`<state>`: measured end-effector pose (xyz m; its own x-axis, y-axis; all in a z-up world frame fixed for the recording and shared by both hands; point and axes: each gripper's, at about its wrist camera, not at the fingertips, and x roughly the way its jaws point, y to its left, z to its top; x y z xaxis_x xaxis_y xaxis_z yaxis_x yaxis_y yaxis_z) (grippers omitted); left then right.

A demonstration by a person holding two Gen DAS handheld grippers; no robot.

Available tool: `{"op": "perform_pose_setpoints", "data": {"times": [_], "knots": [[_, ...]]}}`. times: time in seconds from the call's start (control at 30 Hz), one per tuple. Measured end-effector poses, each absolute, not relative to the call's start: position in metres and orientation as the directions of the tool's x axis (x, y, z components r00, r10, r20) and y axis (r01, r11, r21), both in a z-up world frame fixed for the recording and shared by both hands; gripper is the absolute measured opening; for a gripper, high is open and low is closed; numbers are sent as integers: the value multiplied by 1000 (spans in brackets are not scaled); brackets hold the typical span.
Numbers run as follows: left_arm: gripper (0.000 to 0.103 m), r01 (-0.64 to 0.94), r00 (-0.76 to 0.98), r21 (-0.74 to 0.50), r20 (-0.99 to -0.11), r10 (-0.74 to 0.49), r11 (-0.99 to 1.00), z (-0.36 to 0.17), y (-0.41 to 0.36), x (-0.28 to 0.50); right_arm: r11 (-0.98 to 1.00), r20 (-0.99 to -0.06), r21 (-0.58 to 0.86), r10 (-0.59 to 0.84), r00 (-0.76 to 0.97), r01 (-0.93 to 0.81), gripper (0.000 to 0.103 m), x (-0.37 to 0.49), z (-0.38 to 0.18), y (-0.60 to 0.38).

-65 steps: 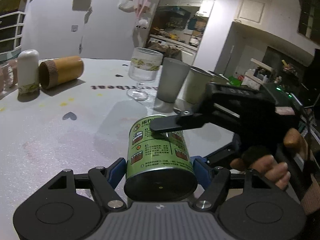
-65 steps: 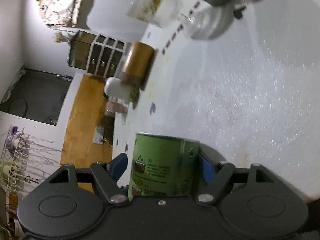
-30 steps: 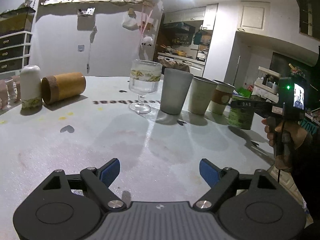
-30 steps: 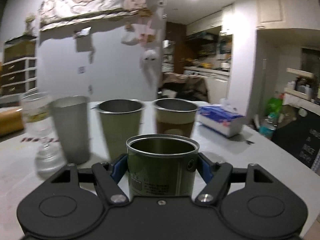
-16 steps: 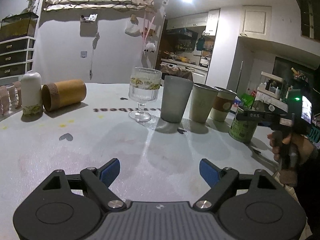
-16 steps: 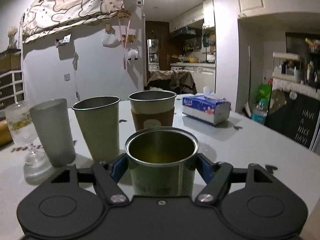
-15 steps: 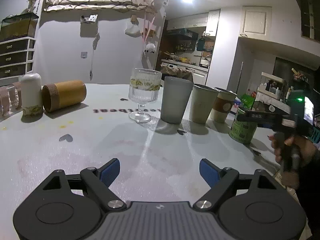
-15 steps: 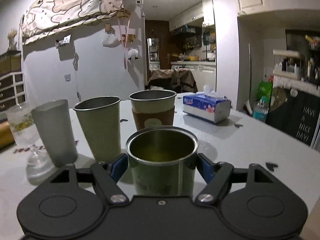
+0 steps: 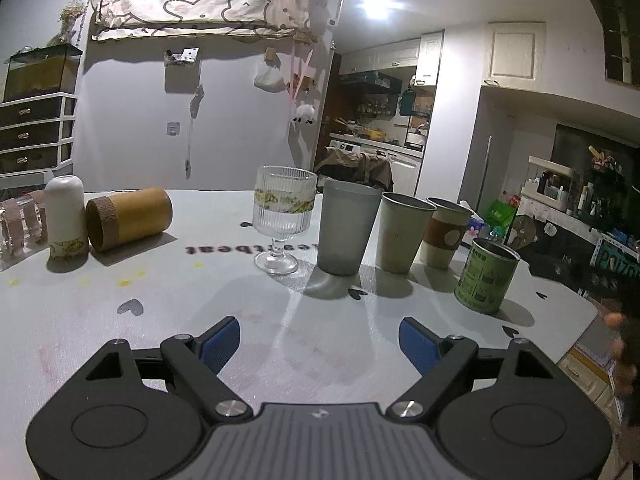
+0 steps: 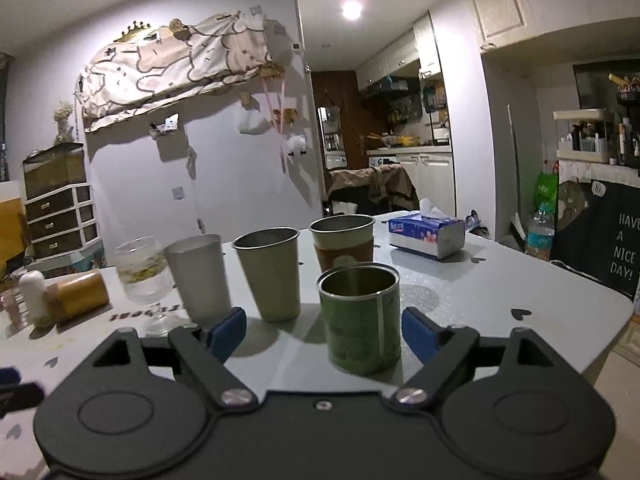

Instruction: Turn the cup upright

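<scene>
Pale grey worktop [image 9: 100, 312] fills the scene, holding a row of drinking vessels beyond both pairs of fingers. Largest first: a bamboo tube [image 9: 128, 218] lies on its side, far left of the left fingers [image 9: 320, 346], beside an upside-down white cup [image 9: 66, 218]. Ahead stand one stemmed glass [image 9: 284, 218], one frosted grey tumbler [image 9: 348, 228], one metal tumbler [image 9: 402, 236] and one sleeved cup [image 9: 446, 232]. A tissue box [image 10: 426, 234] sits beyond the right fingers [image 10: 324, 334].

The green tin cup [image 10: 362, 316] stands upright, mouth up, between the right fingers, closer to the right-hand one and apparently touching neither. Both pairs of fingers are spread wide, gripping nothing.

This cup looks finished; two vessels appear not yet upright. Risks, as a judgement: drawing the right fingers back crookedly could clip the light tin and topple it, or push it into the metal tumbler just behind. The lying tube could roll when reached for and knock the white cup touching it.
</scene>
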<state>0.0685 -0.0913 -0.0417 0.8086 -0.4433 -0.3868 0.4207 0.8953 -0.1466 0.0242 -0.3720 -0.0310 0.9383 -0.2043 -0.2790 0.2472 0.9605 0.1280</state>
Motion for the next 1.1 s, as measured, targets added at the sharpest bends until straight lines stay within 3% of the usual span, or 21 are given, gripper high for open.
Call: {"op": "perform_pose_setpoints", "data": {"times": [0.47,1.1], "knots": [[100,393,833,-145,-363,-418,908,-33,-95,50,964,-231,47,-244,942,261,102,-26,-36,-331],[103,375,843,-98,-378,-383,922,-32,-101,36,965,-229,6,-255,940,263,103,-42,-40,-320]]}}
